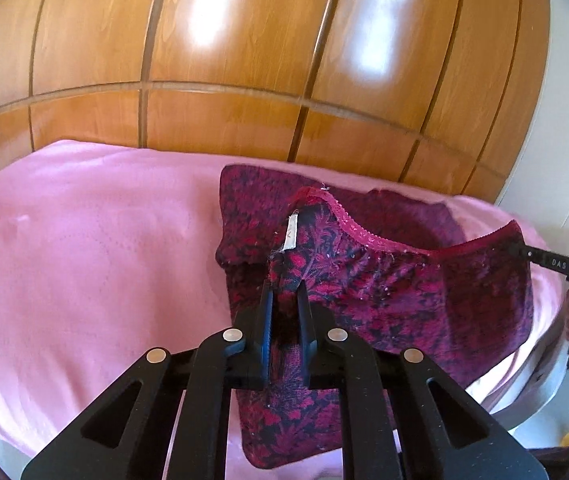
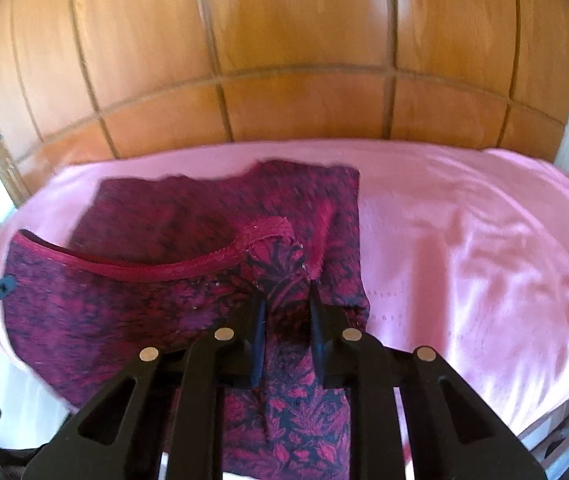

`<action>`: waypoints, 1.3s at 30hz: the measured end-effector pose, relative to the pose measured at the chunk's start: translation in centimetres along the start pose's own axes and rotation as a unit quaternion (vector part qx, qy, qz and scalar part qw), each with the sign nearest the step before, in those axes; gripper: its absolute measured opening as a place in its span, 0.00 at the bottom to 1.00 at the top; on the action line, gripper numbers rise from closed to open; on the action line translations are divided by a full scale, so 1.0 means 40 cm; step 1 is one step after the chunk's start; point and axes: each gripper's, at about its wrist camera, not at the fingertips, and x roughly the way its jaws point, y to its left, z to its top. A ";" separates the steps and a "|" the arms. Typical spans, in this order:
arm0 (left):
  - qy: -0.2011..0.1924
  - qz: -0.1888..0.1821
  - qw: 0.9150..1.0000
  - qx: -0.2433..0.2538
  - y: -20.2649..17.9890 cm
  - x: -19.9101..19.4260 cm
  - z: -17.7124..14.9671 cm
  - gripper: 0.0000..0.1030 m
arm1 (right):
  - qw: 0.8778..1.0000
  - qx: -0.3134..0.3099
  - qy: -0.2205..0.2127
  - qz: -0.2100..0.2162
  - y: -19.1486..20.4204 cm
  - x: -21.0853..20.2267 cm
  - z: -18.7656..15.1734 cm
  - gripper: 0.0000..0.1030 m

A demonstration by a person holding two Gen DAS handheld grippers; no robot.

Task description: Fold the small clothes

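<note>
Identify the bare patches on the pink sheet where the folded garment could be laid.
Bare pink sheet stretches from the magenta patterned garment toward the wooden panelled wall, on the left gripper's outer side. Crowded: between the left gripper and right gripper, both pinching the lifted fabric.

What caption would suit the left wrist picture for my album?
Left gripper pinches the magenta patterned underwear above a pink sheet, while the right gripper holds its far side.

Garment [image 1: 384,280] on sheet [image 1: 84,260], wood panels [image 1: 244,60] behind, btwn both claws.
</note>
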 end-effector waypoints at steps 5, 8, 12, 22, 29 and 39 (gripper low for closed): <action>-0.028 -0.006 1.000 -0.007 0.003 -0.011 0.069 0.09 | 0.999 0.014 -0.027 0.027 -0.015 -0.017 0.083 0.17; -0.043 0.005 0.999 -0.003 0.000 0.026 0.128 0.09 | 0.999 0.029 -0.039 0.024 -0.031 0.014 0.136 0.17; -0.041 0.021 0.999 -0.003 0.008 0.115 0.188 0.09 | 0.999 0.031 -0.038 0.005 -0.043 0.089 0.190 0.17; 0.000 0.068 0.997 -0.031 0.071 0.348 0.285 0.09 | 0.998 0.022 -0.017 -0.050 -0.057 0.324 0.330 0.17; 0.044 0.100 0.993 -0.034 0.106 0.489 0.312 0.09 | 0.995 0.016 0.037 -0.092 -0.080 0.516 0.359 0.17; 0.092 0.097 0.989 -0.058 0.150 0.535 0.287 0.30 | 0.991 0.024 0.089 -0.100 -0.111 0.587 0.324 0.39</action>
